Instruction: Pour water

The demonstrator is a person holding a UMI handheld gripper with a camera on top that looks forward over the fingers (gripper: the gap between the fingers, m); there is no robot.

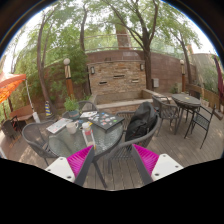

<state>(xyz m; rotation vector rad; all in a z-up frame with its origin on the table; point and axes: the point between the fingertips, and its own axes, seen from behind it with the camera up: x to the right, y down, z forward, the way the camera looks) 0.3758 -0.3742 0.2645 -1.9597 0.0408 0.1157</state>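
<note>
The scene is lying outdoors on a wooden deck (120, 170), its planks running under everything in sight. Tall trees (130, 25) are spreading leaves overhead, and a brick building (120, 72) is standing at the far side behind a low wall. On the far left something orange (10, 85), like an awning or umbrella, is showing at the edge. On the far right a dark table (187, 100) is standing with dark chairs (200, 120) around it.

Nearer, just ahead of the tool (113, 158), a glass-topped counter (85, 125) is standing with black mesh chairs drawn up to it; one chair (140, 125) is sitting to the right of it and another (40, 140) to the near left. On the counter a few small items are lying, among them a flat pale sheet (58, 125) on the left part and a small upright thing (88, 132) that could be a cup or bottle, too small to tell. No water container can be made out with any certainty, so the task's thing can only be placed somewhere on that counter.

The tool is pointing toward the counter with its fingers spread wide apart, the pink pads (80, 158) facing inward, nothing sitting between them, and the deck showing through the gap.
</note>
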